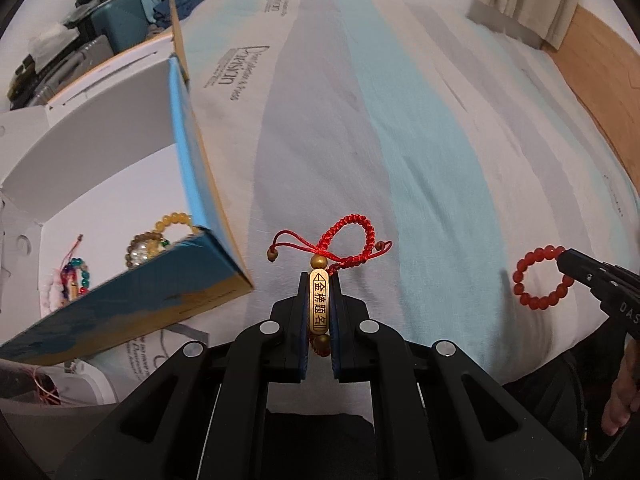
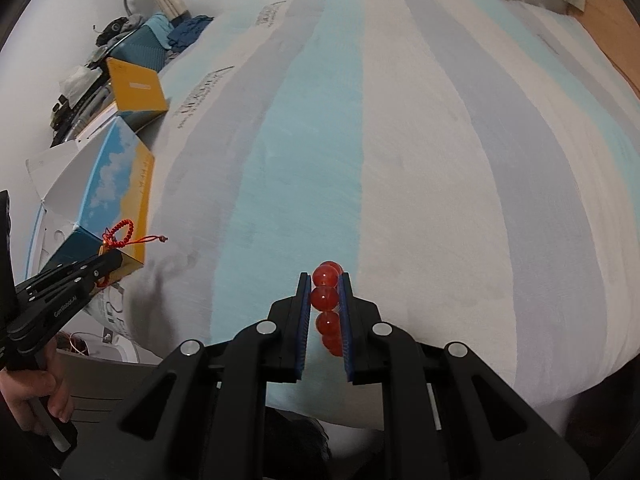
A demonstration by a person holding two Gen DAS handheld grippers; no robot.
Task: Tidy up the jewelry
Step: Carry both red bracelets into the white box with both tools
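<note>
My left gripper is shut on a red braided cord bracelet with a gold engraved bar, held above the striped bed sheet, just right of the open blue and yellow box. The box holds several bead bracelets. My right gripper is shut on a red bead bracelet, held over the sheet. In the left wrist view the red bead bracelet hangs from the right gripper at far right. In the right wrist view the left gripper holds the cord bracelet beside the box.
The bed sheet has grey, teal and white stripes. A second yellow box, a teal case and clutter lie beyond the open box. Wooden floor shows at far right. A white object with wires lies at lower left.
</note>
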